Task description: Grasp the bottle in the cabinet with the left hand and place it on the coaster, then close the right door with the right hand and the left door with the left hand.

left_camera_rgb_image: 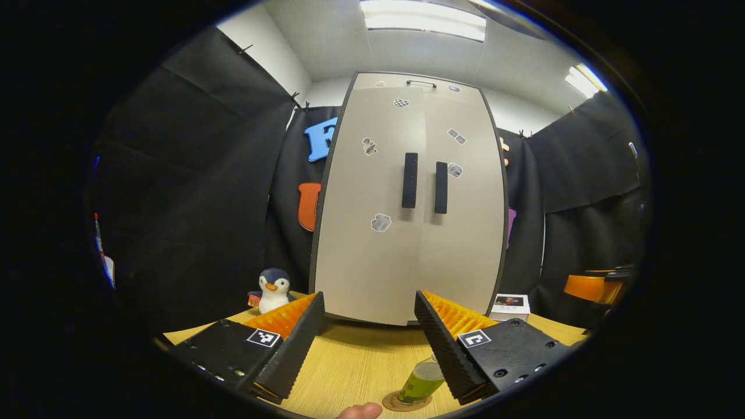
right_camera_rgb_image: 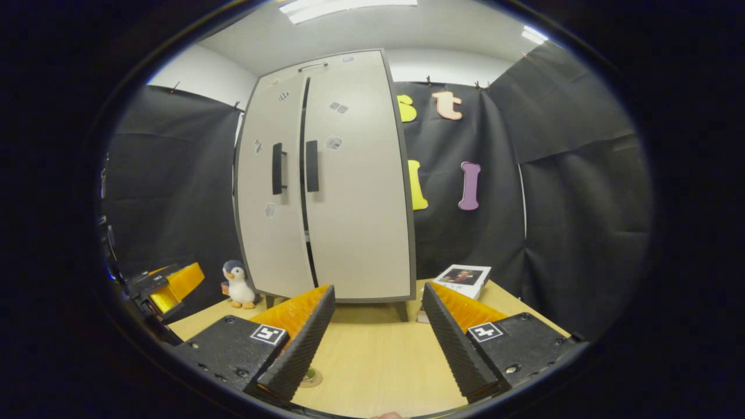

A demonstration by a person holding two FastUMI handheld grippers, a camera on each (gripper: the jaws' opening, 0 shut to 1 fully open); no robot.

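The pale grey cabinet (left_camera_rgb_image: 407, 233) stands at the back of the wooden table (left_camera_rgb_image: 355, 361), its two doors meeting along the middle with the two dark handles (left_camera_rgb_image: 425, 183) side by side. In the right gripper view the cabinet (right_camera_rgb_image: 349, 192) shows a thin dark seam between the doors. A green bottle (left_camera_rgb_image: 424, 379) stands upright on the round coaster (left_camera_rgb_image: 401, 403), just inside my left gripper's right finger. My left gripper (left_camera_rgb_image: 368, 299) is open and holds nothing. My right gripper (right_camera_rgb_image: 378, 291) is open too, facing the cabinet; an edge of the coaster (right_camera_rgb_image: 310, 379) peeks out behind its left finger.
A toy penguin (left_camera_rgb_image: 273, 290) sits left of the cabinet, and a white box (left_camera_rgb_image: 511, 305) lies to its right. The other gripper (left_camera_rgb_image: 593, 288) shows at the right edge of the left gripper view. A fingertip (left_camera_rgb_image: 361, 412) pokes in at the bottom.
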